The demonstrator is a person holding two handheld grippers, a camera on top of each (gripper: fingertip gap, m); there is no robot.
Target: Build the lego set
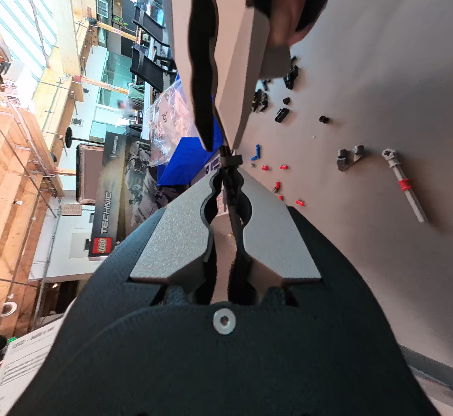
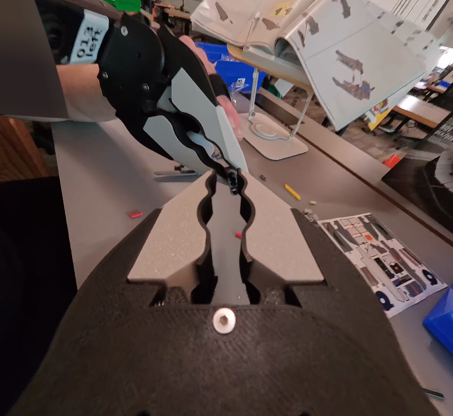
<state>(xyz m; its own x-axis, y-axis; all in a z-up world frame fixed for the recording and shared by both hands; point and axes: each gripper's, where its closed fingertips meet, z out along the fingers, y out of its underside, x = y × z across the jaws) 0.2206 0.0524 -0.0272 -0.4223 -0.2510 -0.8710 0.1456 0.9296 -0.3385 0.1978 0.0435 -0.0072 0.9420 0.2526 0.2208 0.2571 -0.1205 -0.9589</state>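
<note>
A long black Lego beam (image 1: 232, 198) lies between the fingers of my left gripper (image 1: 229, 171), which is shut on it. A small grey connector (image 1: 231, 159) sits on the beam just past the fingertips. My right gripper (image 1: 221, 147) comes in from above, its tips closed around the beam's far end. In the right wrist view the holed end of the beam (image 2: 232, 181) sits between the tips of my right gripper (image 2: 227, 174). My left gripper (image 2: 228, 169) reaches in from the upper left and meets it tip to tip. Both are held above the grey table (image 2: 110, 171).
Loose parts lie on the table: red pins (image 1: 283, 166), a blue pin (image 1: 256, 153), black pieces (image 1: 282, 113), a grey connector (image 1: 349, 157), a grey axle with a red bush (image 1: 404, 183), a yellow axle (image 2: 292, 192). A sticker sheet (image 2: 380, 262), a booklet on a stand (image 2: 318, 36), the set's box (image 1: 117, 195) and blue bins (image 2: 235, 68) stand around. My two grippers' fingertips are within a few centimetres of each other.
</note>
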